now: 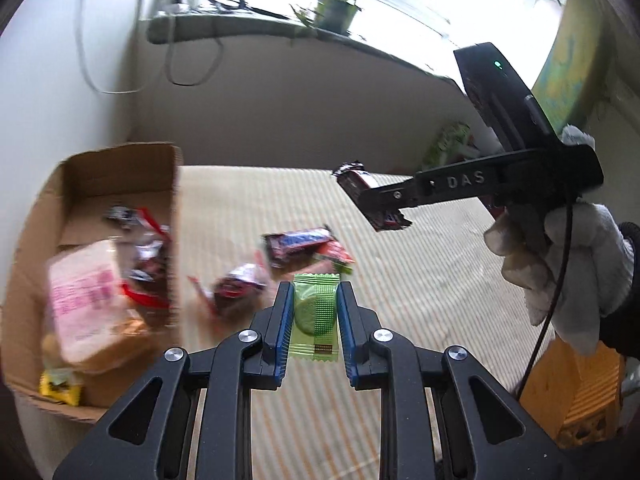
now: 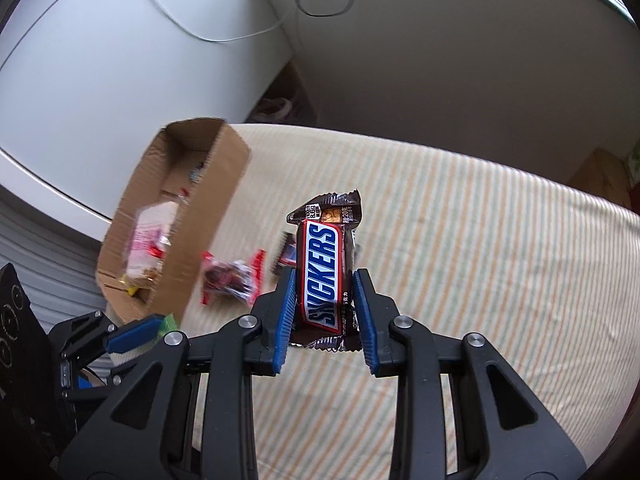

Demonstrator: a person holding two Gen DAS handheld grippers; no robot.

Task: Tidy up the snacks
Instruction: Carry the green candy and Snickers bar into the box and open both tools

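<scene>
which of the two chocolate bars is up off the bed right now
The chocolate bar clamped in the right tongs is in the air. The other chocolate bar lies on the striped bed cover.

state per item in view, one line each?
left tool: shut on green packet
green packet: held, off the bed
right tool: shut on Snickers bar
Snickers bar: held upright
cardboard box: open, snacks inside
loose snacks: lying on bed
</scene>
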